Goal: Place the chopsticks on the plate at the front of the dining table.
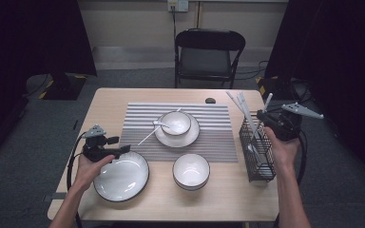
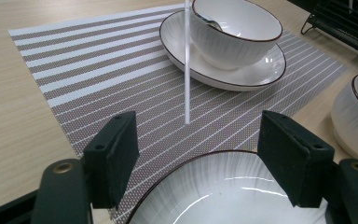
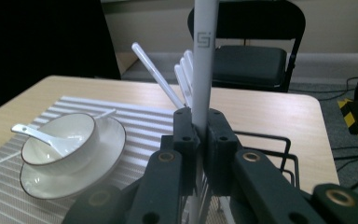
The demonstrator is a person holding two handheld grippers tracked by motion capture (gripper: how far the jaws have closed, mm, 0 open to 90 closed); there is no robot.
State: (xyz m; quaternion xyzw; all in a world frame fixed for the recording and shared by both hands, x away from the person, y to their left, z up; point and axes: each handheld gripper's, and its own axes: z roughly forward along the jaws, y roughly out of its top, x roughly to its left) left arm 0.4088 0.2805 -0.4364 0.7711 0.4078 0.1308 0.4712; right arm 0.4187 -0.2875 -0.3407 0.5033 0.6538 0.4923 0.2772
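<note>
Above the wire rack (image 1: 258,151), the right tool (image 3: 199,154) clamps a chopstick (image 3: 204,56), seemingly upright.

A mat (image 1: 180,127) lies in the middle of the table (image 1: 218,199). On the mat, near the frame's centre, a bowl (image 1: 176,122) sits on a saucer (image 1: 190,137), with a spoon (image 1: 159,124) in the bowl. A chopstick (image 1: 147,137) lies left of the saucer. Below the mat, a plate (image 1: 121,176) is at lower left and a second bowl (image 1: 191,171) beside it, to the right. A rack (image 1: 257,152) with chopsticks (image 1: 241,105) stands at the right. A chair (image 1: 208,54) is behind the table, at the top.
</note>
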